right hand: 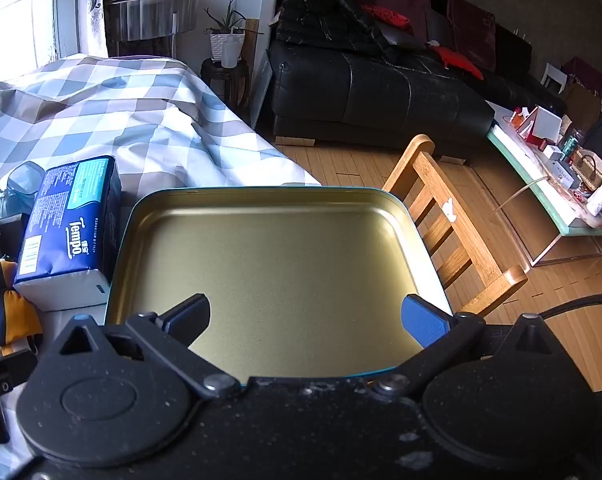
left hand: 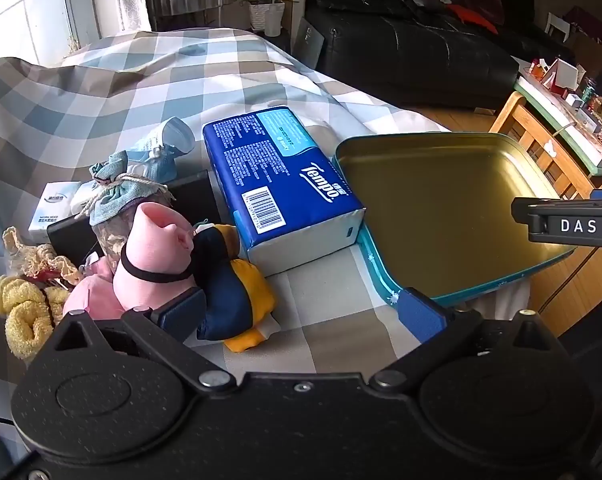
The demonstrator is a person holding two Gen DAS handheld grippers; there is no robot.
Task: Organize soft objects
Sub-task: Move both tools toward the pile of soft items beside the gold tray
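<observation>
Trouble may come from the tin tray [right hand: 269,264], near the bench edge: a push could slide it off. Left claw [left hand: 301,312] and right claw [right hand: 305,320] gape wide, holding nothing.

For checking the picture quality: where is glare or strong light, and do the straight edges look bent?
Left wrist view: the window is blown out white; the tin tray rim curves from fisheye. Right wrist view: sunlight glares on the wooden chair; the tray's gold bottom shows soft sheen.

tin tray [right hand: 269,272] open, tissue pack [right hand: 71,232] beside
</observation>
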